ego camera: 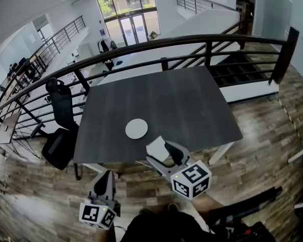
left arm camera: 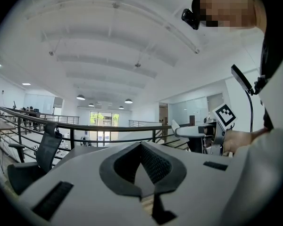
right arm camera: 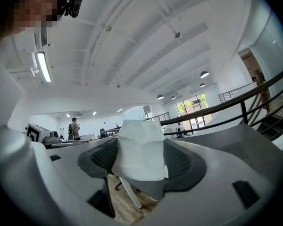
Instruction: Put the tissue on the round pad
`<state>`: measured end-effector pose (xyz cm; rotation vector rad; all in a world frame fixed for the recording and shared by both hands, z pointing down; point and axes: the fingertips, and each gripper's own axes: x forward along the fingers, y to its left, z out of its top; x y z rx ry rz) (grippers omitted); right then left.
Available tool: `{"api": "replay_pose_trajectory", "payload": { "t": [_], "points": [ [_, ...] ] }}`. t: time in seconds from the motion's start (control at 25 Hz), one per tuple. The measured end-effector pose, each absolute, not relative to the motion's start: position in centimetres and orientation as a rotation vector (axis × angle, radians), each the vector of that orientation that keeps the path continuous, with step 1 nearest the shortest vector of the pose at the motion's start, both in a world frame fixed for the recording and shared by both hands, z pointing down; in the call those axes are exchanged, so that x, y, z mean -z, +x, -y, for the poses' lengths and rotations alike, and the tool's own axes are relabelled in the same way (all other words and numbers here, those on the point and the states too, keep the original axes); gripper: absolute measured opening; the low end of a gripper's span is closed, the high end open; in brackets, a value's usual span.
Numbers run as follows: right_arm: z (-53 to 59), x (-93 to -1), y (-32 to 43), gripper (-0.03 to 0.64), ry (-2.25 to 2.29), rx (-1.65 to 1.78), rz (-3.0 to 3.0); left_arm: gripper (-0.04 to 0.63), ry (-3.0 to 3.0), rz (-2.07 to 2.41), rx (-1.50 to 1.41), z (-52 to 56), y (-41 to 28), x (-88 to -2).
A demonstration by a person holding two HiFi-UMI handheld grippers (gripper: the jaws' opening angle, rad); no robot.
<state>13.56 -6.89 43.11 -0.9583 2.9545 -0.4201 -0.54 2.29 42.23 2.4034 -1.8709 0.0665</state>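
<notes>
My right tongs (ego camera: 158, 152) clench the tissue (right arm camera: 140, 149) at the table's (ego camera: 182, 100) near edge, near the pad (ego camera: 136, 129); my left tongs (ego camera: 106, 178) are closed, empty.

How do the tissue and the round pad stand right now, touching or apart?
Apart. The head view shows a strip of dark table between the round pad and the tissue, which the right tool holds.

There is one dark table (ego camera: 192, 105), one white round pad (ego camera: 136, 129) and one tissue (ego camera: 155, 146). Two grippers show: the left gripper (ego camera: 105, 179) and the right gripper (ego camera: 160, 154). One black office chair (ego camera: 59, 146) stands at the left.
</notes>
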Motion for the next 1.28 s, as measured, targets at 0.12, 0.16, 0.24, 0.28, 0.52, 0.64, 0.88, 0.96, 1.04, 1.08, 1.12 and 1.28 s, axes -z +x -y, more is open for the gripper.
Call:
{"api": "replay_pose_trajectory", "payload": {
  "t": [0.12,0.16,0.24,0.28,0.52,0.64,0.88,0.96,1.04,1.08,1.12,1.28],
  "points": [
    [7.6,-43.4,12.7,0.307,-0.947,0.434,-2.967,-0.006,2.391,1.881,-0.061,-1.4,-1.3,-42.2],
    [7.9,-43.4,12.4,0.307,-0.946,0.433,-2.972,-0.006,2.388,1.881,-0.057,-1.0,-1.7,-42.2],
    [8.6,-43.2,11.5,0.307,-0.952,0.421,-2.98,-0.006,2.386,1.876,-0.047,-0.2,-2.7,-42.2],
    [9.0,-43.0,11.1,0.307,-0.959,0.413,-2.982,-0.006,2.388,1.872,-0.041,0.2,-3.1,-42.1],
    [11.1,-42.3,7.5,0.307,-1.015,0.402,-2.982,-0.006,2.448,1.857,-0.048,3.1,-6.8,-41.2],
    [12.2,-41.8,5.8,0.307,-1.049,0.388,-2.975,-0.006,2.469,1.831,-0.034,4.6,-9.0,-40.8],
    [14.7,-41.8,2.8,0.307,-1.13,0.383,-2.948,-0.006,2.501,1.765,-0.025,7.3,-12.5,-41.2],
    [15.6,-41.6,2.0,0.307,-1.156,0.376,-2.939,-0.006,2.523,1.735,-0.014,8.2,-13.5,-41.3],
    [16.3,-41.3,1.0,0.307,-1.186,0.365,-2.928,-0.006,2.551,1.702,-0.014,8.9,-14.5,-41.2],
    [16.6,-41.1,0.5,0.307,-1.198,0.361,-2.924,-0.006,2.562,1.686,-0.017,9.3,-15.0,-41.2],
    [16.8,-41.0,-0.1,0.307,-1.205,0.357,-2.923,-0.006,2.569,1.672,-0.02,9.6,-15.6,-41.3],
    [17.2,-41.1,-2.4,0.307,-1.239,0.351,-2.914,-0.006,2.591,1.628,-0.013,10.5,-18.0,-41.6]
  ]
}}
